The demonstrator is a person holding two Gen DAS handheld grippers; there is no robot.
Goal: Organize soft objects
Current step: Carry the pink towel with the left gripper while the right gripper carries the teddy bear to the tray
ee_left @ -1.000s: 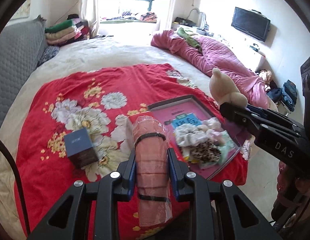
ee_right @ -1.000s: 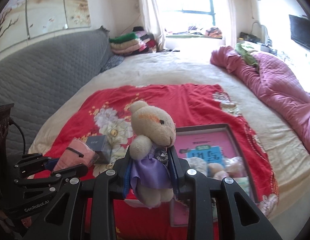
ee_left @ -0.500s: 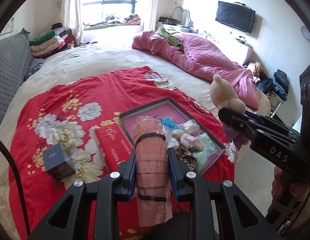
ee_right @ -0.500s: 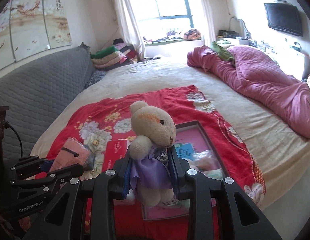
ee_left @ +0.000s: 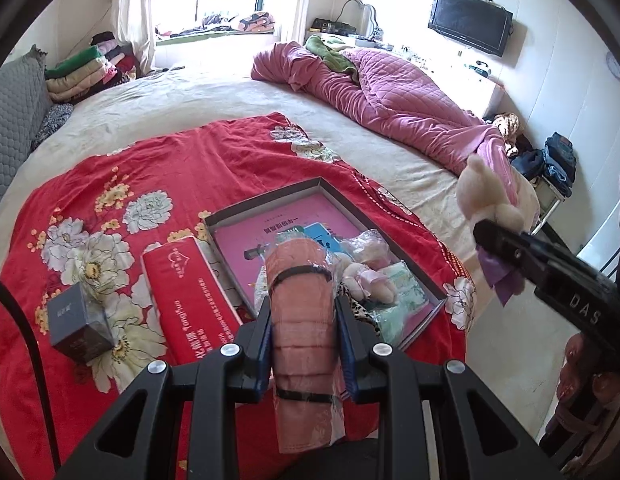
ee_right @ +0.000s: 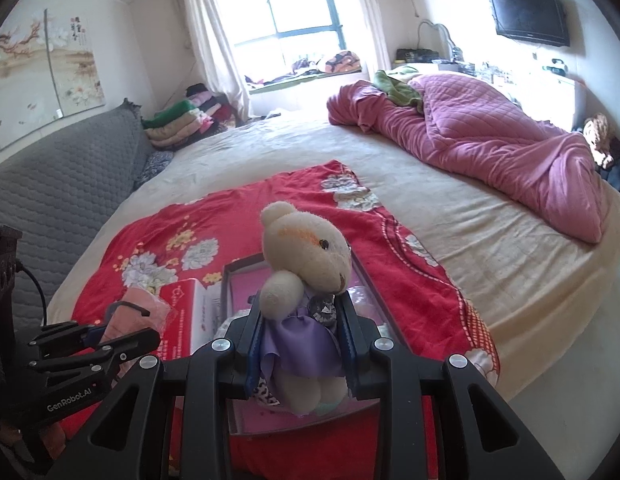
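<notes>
My left gripper (ee_left: 303, 320) is shut on a rolled pink towel (ee_left: 299, 312) wrapped in clear plastic with black bands, held above the near end of a dark-rimmed tray (ee_left: 265, 200). The tray has a pink floor and holds several small soft items (ee_left: 370, 280). My right gripper (ee_right: 301, 320) is shut on a cream teddy bear (ee_right: 305, 248) in a purple dress, upright over the same tray (ee_right: 229, 268). In the left wrist view the bear (ee_left: 486, 200) and right gripper (ee_left: 510, 240) show at the right; in the right wrist view the towel (ee_right: 137, 312) and left gripper (ee_right: 109, 336) show at the lower left.
A red floral cloth (ee_left: 149, 168) covers the near part of the bed. A long red box (ee_left: 189, 292) lies left of the tray, a small dark box (ee_left: 77, 324) further left. A pink quilt (ee_left: 390, 100) is heaped at the far right; grey headboard (ee_right: 49, 184) left.
Both grippers have carried their loads sideways across the bed; the tray, at the right a second ago, now lies under and ahead of them. Neither grip has changed.
</notes>
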